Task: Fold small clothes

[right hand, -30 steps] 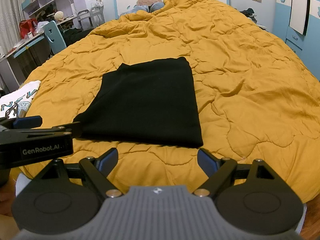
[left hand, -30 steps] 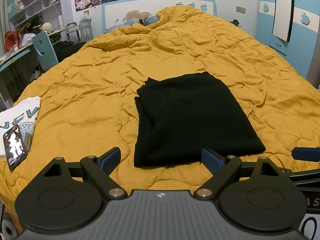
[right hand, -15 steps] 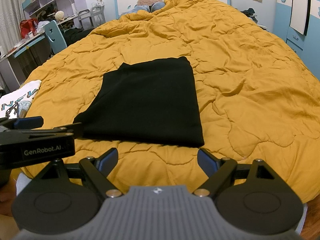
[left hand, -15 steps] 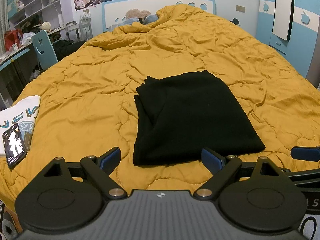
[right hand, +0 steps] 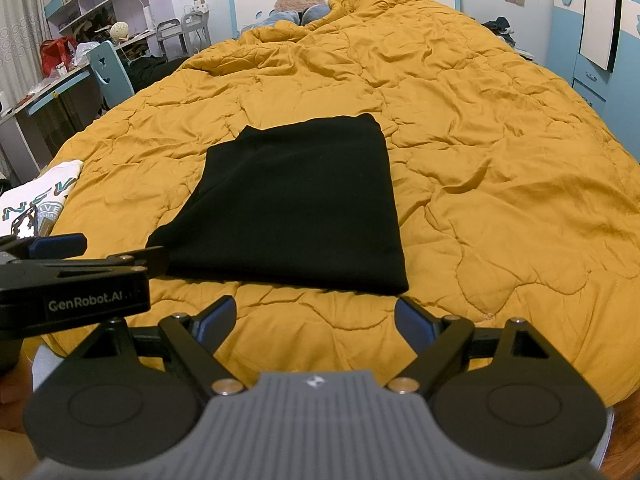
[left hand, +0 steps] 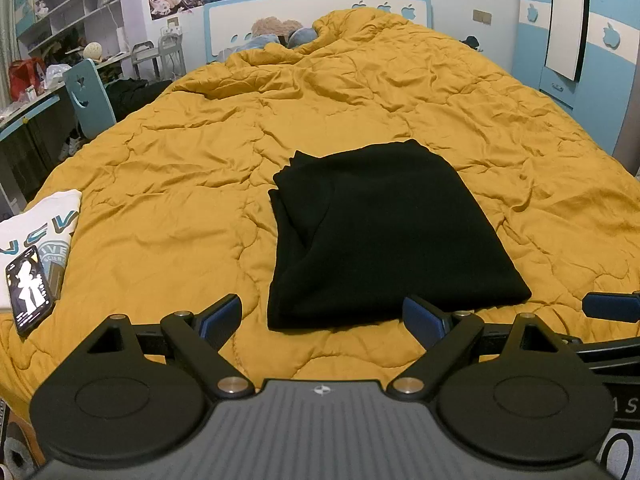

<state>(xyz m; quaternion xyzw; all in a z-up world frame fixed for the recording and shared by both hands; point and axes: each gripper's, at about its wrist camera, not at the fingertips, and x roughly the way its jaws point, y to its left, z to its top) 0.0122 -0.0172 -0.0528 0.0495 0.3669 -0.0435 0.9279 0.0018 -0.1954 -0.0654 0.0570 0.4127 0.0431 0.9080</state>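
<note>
On the yellow quilt (left hand: 168, 208) lies a folded black garment (left hand: 384, 232), flat for another fold; left gripper (left hand: 322, 314) and right gripper (right hand: 316, 314) hover nearby, both wide open, empty.

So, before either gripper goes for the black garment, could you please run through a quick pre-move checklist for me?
1. Left gripper open and empty: ok.
2. Right gripper open and empty: ok.
3. Black garment lies flat on the yellow quilt, already folded into a rough rectangle: ok.
4. Near edge of the garment free, neither gripper touching it: ok.
5. Layers on its left side neatly aligned: not ok, they show bunched and offset in the left wrist view.
6. Phone on the white T-shirt well apart from the garment: ok.
</note>
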